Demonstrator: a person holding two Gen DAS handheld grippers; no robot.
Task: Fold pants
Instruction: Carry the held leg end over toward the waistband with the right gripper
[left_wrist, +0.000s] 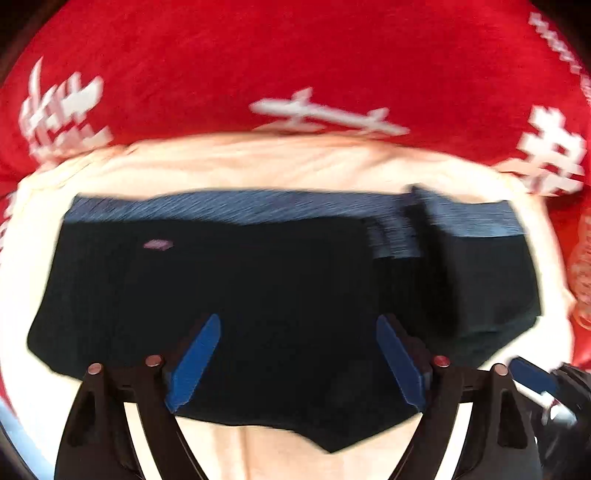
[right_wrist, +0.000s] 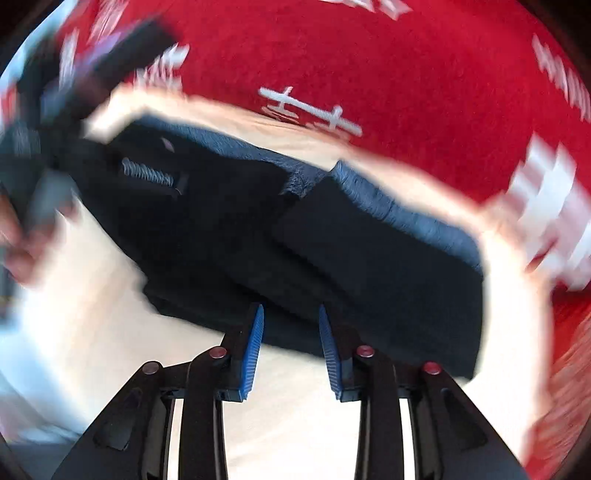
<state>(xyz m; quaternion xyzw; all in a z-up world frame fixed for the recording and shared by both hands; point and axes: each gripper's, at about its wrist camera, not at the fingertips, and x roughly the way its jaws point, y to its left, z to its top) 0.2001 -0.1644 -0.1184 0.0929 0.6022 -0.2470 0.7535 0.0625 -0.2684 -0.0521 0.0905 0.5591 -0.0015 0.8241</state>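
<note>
The dark navy pants (left_wrist: 258, 288) lie folded in a compact block on a cream cloth (left_wrist: 258, 162), with a lighter blue waistband (left_wrist: 221, 210) along the far edge. My left gripper (left_wrist: 297, 325) is open wide just above the near part of the pants, nothing between its blue pads (left_wrist: 195, 362). In the right wrist view the pants (right_wrist: 332, 251) lie tilted across the middle. My right gripper (right_wrist: 291, 314) is open, narrower, at the pants' near edge, empty. The left gripper (right_wrist: 74, 122) shows blurred at upper left.
A red cloth with white characters (left_wrist: 295, 55) covers the surface beyond the cream cloth, and shows in the right wrist view (right_wrist: 406, 92). The right gripper's blue pad (left_wrist: 532, 373) shows at the lower right of the left wrist view. Both views are motion-blurred.
</note>
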